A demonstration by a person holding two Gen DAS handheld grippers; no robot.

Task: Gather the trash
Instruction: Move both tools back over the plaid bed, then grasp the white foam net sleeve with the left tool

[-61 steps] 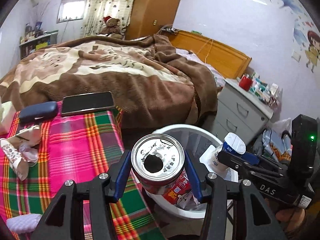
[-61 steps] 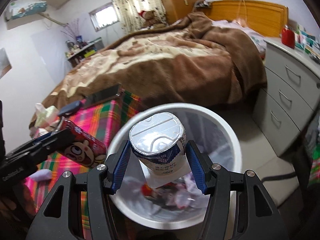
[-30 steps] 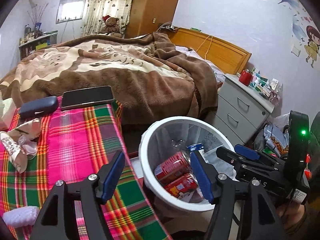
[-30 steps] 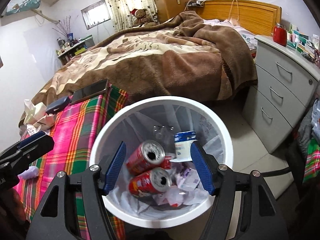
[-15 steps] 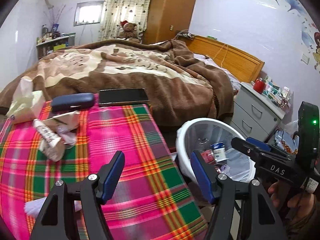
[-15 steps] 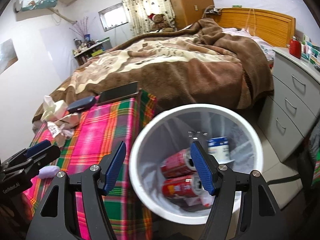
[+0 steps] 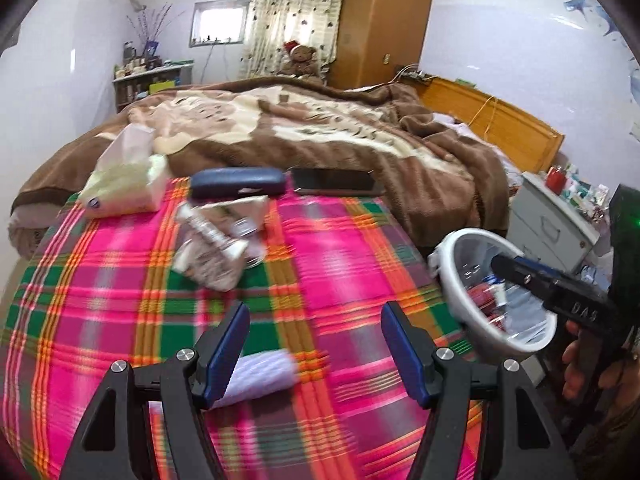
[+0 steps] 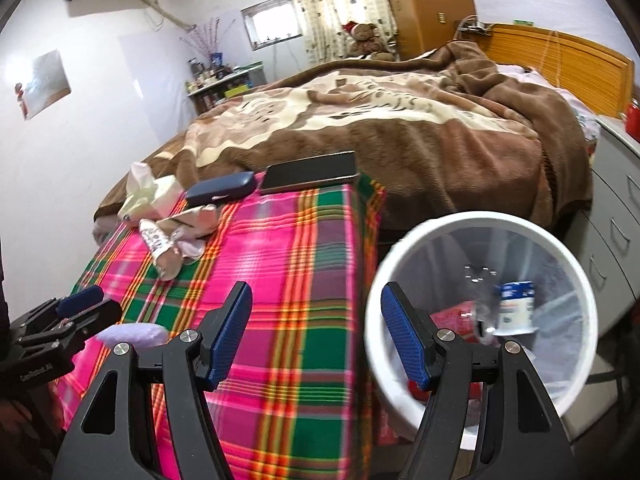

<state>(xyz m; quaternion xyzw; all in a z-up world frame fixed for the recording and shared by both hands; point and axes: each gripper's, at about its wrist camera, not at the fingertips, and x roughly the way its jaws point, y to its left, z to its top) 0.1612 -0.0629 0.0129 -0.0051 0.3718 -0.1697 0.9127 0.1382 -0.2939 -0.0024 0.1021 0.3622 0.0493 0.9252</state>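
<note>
Wrappers (image 7: 216,248): one crumpled pile on plaid cloth (image 7: 120,300), beyond left gripper (image 7: 314,350), jaws apart, empty. One bin (image 7: 448,280) right of cloth. Right view: pile (image 8: 172,240) far left of right gripper (image 8: 316,334), released; bin (image 8: 576,272) beside cloth holds one cup (image 8: 516,306).

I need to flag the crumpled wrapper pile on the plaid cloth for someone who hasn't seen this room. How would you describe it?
Start at the table with the pink and green plaid cloth at the foot of the bed. Near its far end lies the crumpled wrapper pile, just in front of the dark blue case and beside the tissue pack. It is the only wrinkled, printed whitish heap; its neighbours are smooth and tidy.
</note>
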